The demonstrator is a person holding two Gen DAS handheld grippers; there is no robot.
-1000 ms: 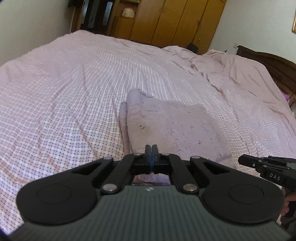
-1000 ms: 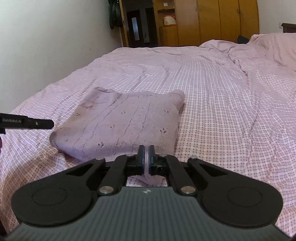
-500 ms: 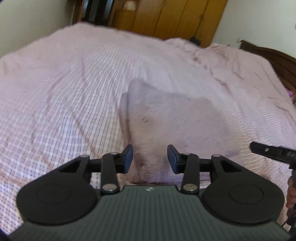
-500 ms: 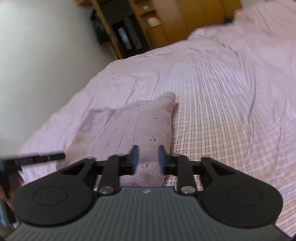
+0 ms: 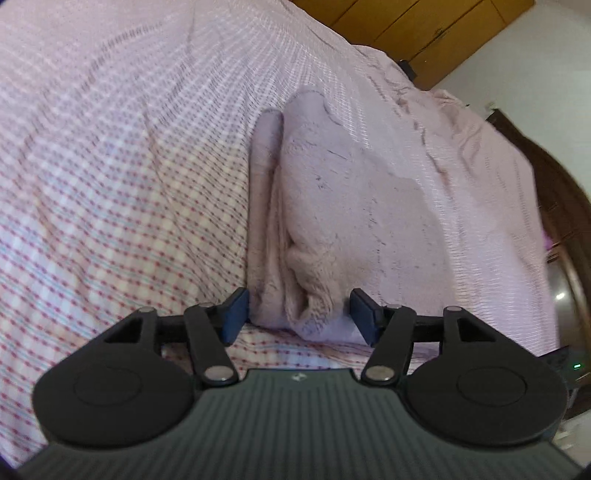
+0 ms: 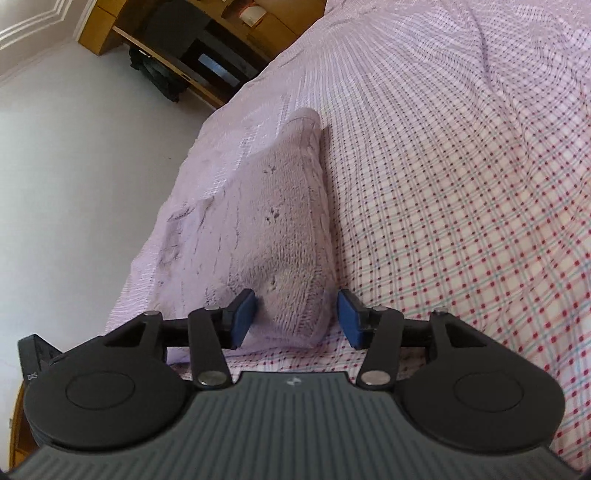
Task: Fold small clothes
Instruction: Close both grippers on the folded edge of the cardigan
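A folded fuzzy lilac garment (image 5: 351, 192) lies on the checked bedsheet (image 5: 110, 166). My left gripper (image 5: 297, 315) is open, its blue-padded jaws straddling the garment's near left corner, where layered folds bunch up. In the right wrist view the same garment (image 6: 258, 236) lies near the bed's left edge. My right gripper (image 6: 295, 317) is open, its jaws on either side of the garment's near right corner. Neither gripper holds anything.
The pink checked sheet (image 6: 461, 184) spreads wide to the right. A rumpled duvet (image 5: 480, 122) lies at the far side. Wooden wardrobes (image 5: 406, 26) and a dark headboard (image 5: 561, 206) stand beyond. A white wall (image 6: 74, 147) and a shelf unit (image 6: 192, 48) flank the bed.
Both grippers went from shut to wide open and moved down and forward to the garment's near corners. Both views tilted as they lowered.
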